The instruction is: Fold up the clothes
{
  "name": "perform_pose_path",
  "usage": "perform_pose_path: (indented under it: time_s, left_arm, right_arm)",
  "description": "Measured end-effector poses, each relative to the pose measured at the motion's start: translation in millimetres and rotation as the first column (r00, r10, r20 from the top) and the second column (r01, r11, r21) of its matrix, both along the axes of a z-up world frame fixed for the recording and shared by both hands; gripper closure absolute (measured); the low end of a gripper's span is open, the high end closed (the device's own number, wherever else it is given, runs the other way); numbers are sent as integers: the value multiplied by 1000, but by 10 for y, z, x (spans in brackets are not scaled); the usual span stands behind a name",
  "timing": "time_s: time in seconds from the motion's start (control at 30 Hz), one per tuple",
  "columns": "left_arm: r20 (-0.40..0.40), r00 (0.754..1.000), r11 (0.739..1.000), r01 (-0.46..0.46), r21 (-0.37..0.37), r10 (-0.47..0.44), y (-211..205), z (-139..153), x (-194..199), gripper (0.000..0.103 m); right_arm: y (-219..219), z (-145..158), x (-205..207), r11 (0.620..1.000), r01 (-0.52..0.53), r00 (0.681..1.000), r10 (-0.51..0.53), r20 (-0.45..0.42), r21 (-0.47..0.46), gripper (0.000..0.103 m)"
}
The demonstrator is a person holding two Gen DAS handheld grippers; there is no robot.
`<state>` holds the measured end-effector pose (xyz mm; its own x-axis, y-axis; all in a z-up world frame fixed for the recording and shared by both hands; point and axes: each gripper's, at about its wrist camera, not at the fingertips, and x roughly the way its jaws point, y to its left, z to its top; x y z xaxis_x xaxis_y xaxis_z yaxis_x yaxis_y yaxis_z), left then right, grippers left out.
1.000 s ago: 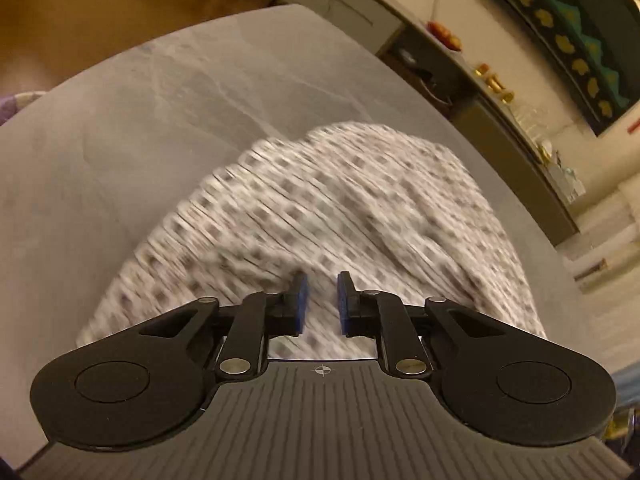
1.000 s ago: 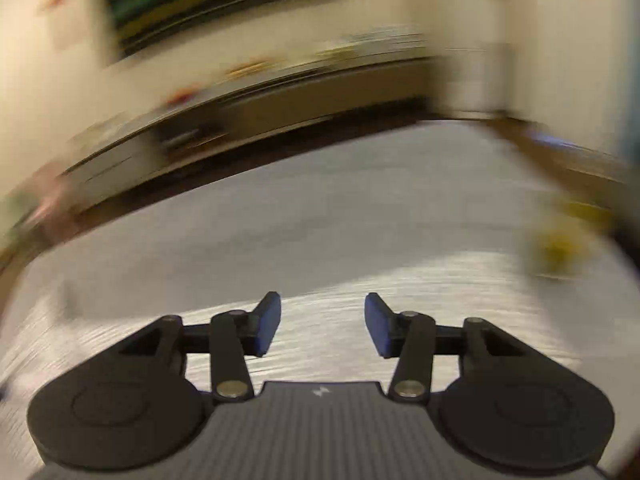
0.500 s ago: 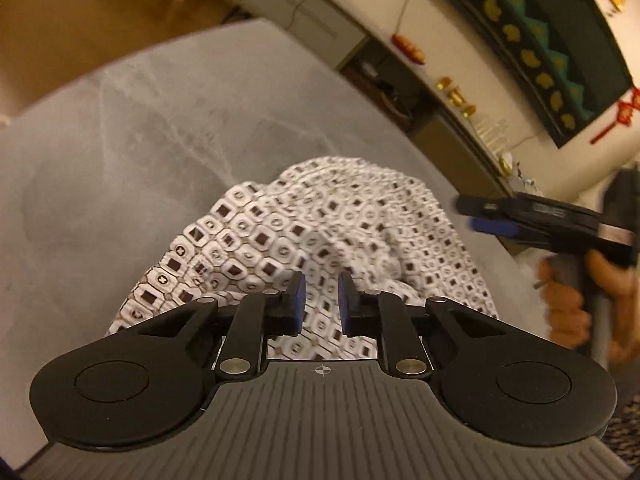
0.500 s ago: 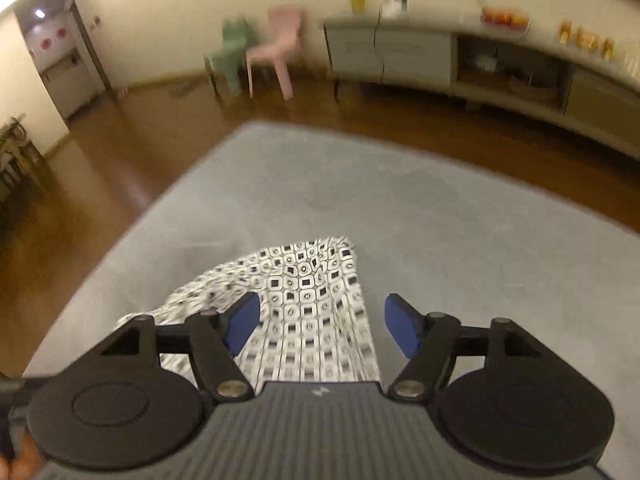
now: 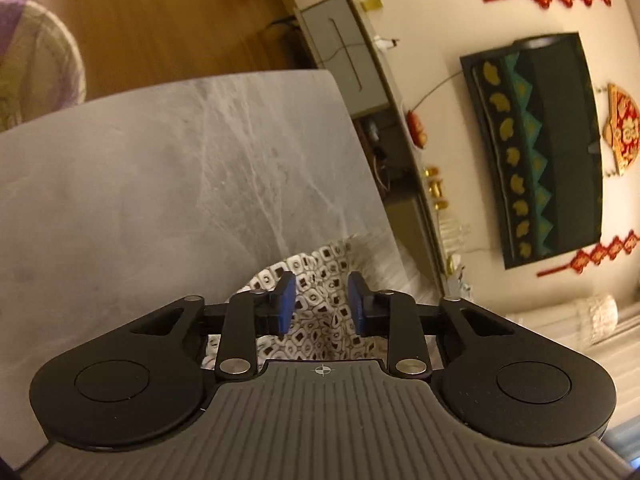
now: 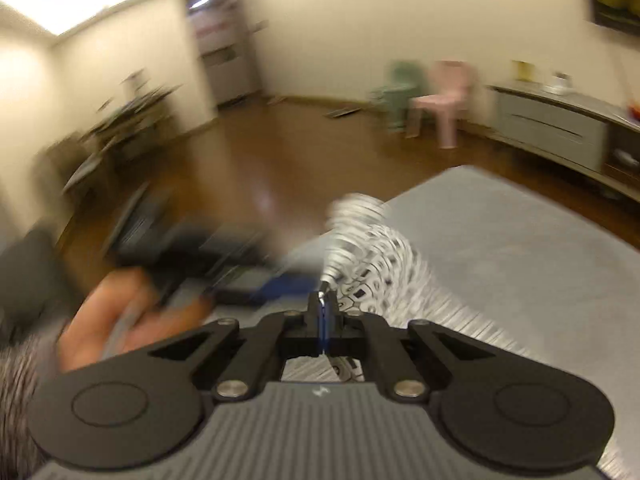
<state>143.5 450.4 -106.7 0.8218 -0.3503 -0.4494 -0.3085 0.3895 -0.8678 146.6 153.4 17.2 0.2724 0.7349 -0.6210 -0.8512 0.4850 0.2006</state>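
A white garment with black square print (image 5: 316,270) lies at the right edge of the grey marble table (image 5: 160,200). My left gripper (image 5: 322,300) hovers over it and its jaws are opening; cloth shows below the gap, but the blue pads do not press it. In the right wrist view my right gripper (image 6: 323,300) is shut, with a fold of the same garment (image 6: 380,256) pinched at its tips and lifted off the table (image 6: 520,260). The picture is blurred. To its left a hand (image 6: 120,312) holds the other gripper.
A purple-patterned cloth (image 5: 32,60) lies beyond the table's left side. A long grey sideboard (image 5: 360,72) runs along the wall under a dark screen (image 5: 552,148). A pink chair (image 6: 444,100) and a green chair (image 6: 396,88) stand on the wooden floor.
The left jaws have spread from nearly shut, letting go of the cloth, and that gripper has rolled. The right gripper swept across the table and closed on the garment.
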Motion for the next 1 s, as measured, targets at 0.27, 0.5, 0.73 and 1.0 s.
perform_pose_path:
  time_s: [0.27, 0.5, 0.73, 1.0]
  left_arm:
    - [-54, 992, 990, 118, 75, -114, -76, -73, -271, 68]
    - [-100, 970, 934, 241, 264, -222, -567, 115, -401, 53]
    - [-147, 959, 875, 283, 392, -244, -899, 159, -486, 72]
    - [-85, 979, 873, 202, 443, -184, -948, 286, -517, 103]
  right_arm:
    - [-6, -502, -629, 983, 116, 991, -104, 84, -145, 76]
    - [-966, -472, -513, 925, 375, 926, -370, 68, -68, 56]
    - [-1904, -1048, -561, 775, 615, 787, -615, 53, -145, 54]
    - [-2218, -1075, -856, 797, 595, 802, -582, 134, -101, 47]
